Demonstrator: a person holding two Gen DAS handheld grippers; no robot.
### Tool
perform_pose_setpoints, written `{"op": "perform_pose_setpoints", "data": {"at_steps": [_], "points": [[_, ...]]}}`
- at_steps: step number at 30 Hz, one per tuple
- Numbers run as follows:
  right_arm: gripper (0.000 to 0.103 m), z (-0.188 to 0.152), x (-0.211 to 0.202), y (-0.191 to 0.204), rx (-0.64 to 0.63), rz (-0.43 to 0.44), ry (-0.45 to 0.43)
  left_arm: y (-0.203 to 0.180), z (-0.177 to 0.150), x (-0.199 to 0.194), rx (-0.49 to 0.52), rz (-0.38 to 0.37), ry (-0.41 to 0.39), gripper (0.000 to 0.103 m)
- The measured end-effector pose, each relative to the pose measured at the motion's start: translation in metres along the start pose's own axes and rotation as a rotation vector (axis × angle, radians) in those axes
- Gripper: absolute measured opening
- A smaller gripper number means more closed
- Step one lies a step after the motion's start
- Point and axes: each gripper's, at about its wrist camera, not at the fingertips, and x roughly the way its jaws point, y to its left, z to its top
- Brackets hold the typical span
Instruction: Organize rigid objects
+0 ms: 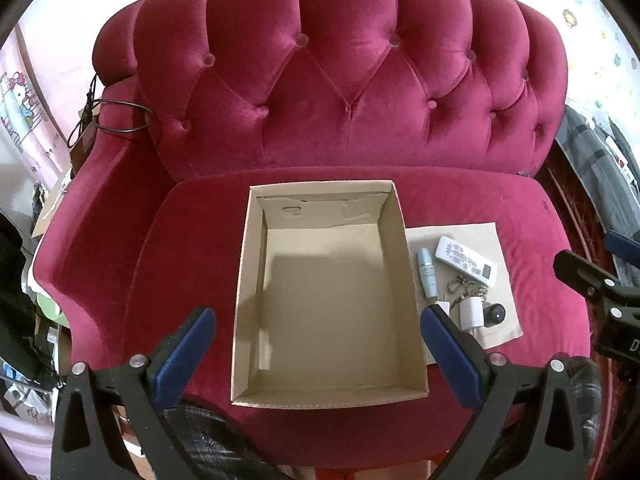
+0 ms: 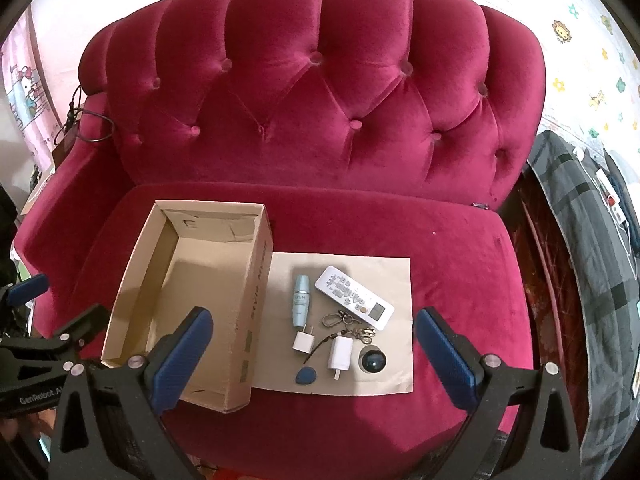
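An open, empty cardboard box point(image 1: 324, 292) point(image 2: 168, 292) sits on the seat of a red velvet sofa. To its right a beige sheet point(image 2: 384, 280) point(image 1: 492, 240) carries a white remote point(image 2: 354, 302) point(image 1: 466, 258), a pale blue bottle point(image 2: 301, 300) point(image 1: 427, 274), two white plug adapters point(image 2: 303, 342) point(image 2: 341, 354), a key ring point(image 2: 340, 318), a black round object point(image 2: 372, 361) and a blue pick point(image 2: 306, 376). My left gripper point(image 1: 318, 344) is open above the box's near end. My right gripper point(image 2: 314, 354) is open above the small items.
The sofa's tufted backrest point(image 2: 320, 100) rises behind the seat. A black cable point(image 1: 116, 116) hangs on the left armrest. A grey plaid cloth point(image 2: 592, 260) lies at the right. Clutter sits on the floor at the left.
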Motion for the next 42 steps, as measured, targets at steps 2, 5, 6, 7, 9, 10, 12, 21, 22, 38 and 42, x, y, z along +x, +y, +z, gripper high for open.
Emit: {"op": "perform_pose_setpoints", "data": {"at_steps": [2, 5, 6, 7, 9, 10, 12, 21, 22, 38, 42], "points": [[0.103, 0.001, 0.000, 0.000, 0.000, 0.000, -0.003, 0.000, -0.002, 0.000, 0.003, 0.001, 0.001, 0.103], [0.103, 0.000, -0.001, 0.001, -0.002, -0.001, -0.005, 0.001, -0.002, 0.000, -0.007, 0.000, 0.003, 0.103], [0.103, 0.000, -0.001, 0.001, 0.000, -0.001, -0.006, 0.002, -0.002, 0.000, -0.010, -0.002, 0.003, 0.103], [0.103, 0.000, -0.001, 0.001, 0.000, -0.002, -0.007, 0.003, -0.003, 0.000, -0.011, -0.002, 0.001, 0.103], [0.103, -0.001, -0.002, 0.001, -0.002, -0.003, -0.007, 0.004, -0.005, 0.000, -0.016, -0.004, 0.000, 0.103], [0.103, -0.001, -0.002, 0.001, -0.002, -0.004, -0.007, 0.005, -0.007, -0.001, -0.018, -0.006, 0.001, 0.103], [0.103, -0.002, -0.003, 0.001, -0.003, -0.004, -0.010, 0.006, -0.009, -0.001, -0.020, -0.006, 0.002, 0.103], [0.103, -0.003, -0.005, 0.000, 0.003, -0.003, -0.019, 0.009, -0.009, -0.003, -0.020, -0.010, 0.005, 0.103], [0.103, -0.003, -0.006, 0.000, 0.003, -0.003, -0.022, 0.009, -0.009, -0.003, -0.020, -0.008, 0.003, 0.103], [0.103, -0.003, 0.000, 0.002, 0.002, -0.012, -0.008, 0.017, -0.007, 0.004, -0.022, -0.002, 0.008, 0.103], [0.103, -0.003, 0.003, 0.001, 0.005, -0.014, -0.006, 0.019, -0.006, 0.008, -0.016, 0.002, 0.013, 0.103]]}}
